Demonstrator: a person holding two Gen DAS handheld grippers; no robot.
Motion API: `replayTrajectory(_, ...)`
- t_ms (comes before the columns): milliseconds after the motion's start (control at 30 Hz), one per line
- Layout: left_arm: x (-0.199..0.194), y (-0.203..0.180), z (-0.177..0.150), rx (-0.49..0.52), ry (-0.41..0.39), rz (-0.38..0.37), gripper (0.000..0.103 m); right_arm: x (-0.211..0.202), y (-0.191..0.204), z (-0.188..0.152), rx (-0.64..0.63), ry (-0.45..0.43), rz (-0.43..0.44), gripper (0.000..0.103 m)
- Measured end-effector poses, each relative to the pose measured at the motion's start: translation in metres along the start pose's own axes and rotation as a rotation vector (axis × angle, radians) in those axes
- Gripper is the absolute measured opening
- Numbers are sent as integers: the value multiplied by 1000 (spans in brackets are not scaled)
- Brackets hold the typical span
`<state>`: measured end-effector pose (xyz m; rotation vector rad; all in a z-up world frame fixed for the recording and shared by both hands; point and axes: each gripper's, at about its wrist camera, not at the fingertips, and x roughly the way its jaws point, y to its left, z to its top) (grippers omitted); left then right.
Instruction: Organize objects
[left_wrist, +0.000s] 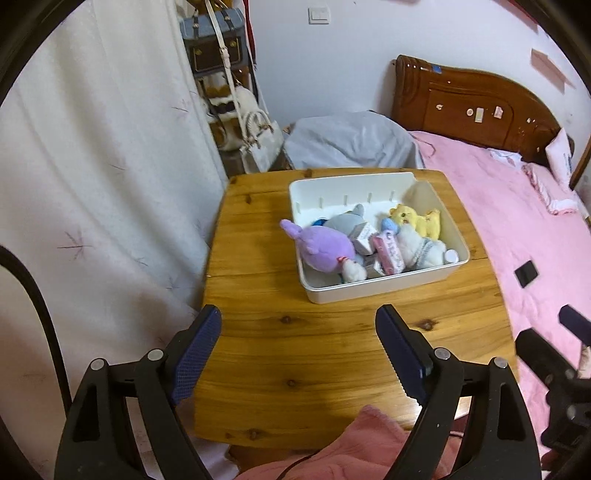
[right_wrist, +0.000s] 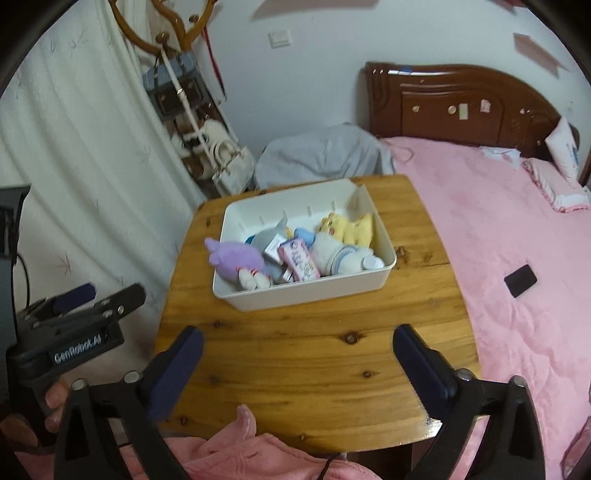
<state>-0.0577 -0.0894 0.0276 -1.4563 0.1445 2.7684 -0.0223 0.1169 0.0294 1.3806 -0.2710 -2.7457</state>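
A white bin (left_wrist: 354, 291) (right_wrist: 380, 275) sits on the far half of a wooden table (left_wrist: 295, 350) (right_wrist: 314, 350). It holds a purple plush (left_wrist: 325, 249) (right_wrist: 236, 256), a grey plush (left_wrist: 341, 221), a yellow plush (left_wrist: 417, 221) (right_wrist: 347, 227), a white plush (left_wrist: 421, 249), a pink box (left_wrist: 388, 253) (right_wrist: 299, 262) and small white boxes. My left gripper (left_wrist: 299, 325) is open and empty over the table's near half. My right gripper (right_wrist: 299, 343) is open and empty, also short of the bin.
A bed with a pink cover (left_wrist: 517, 229) (right_wrist: 498, 229) runs along the table's right side, with a black phone (left_wrist: 526, 273) (right_wrist: 520, 280) on it. A white curtain (left_wrist: 92, 184) hangs left. A grey covered item (left_wrist: 351, 142) and bags (left_wrist: 258, 144) stand behind the table.
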Motion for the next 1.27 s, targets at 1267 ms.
replayTrajectory(1267, -7, 13, -7, -52, -47, 14, 88, 21, 14, 3, -49, 76, 38, 103)
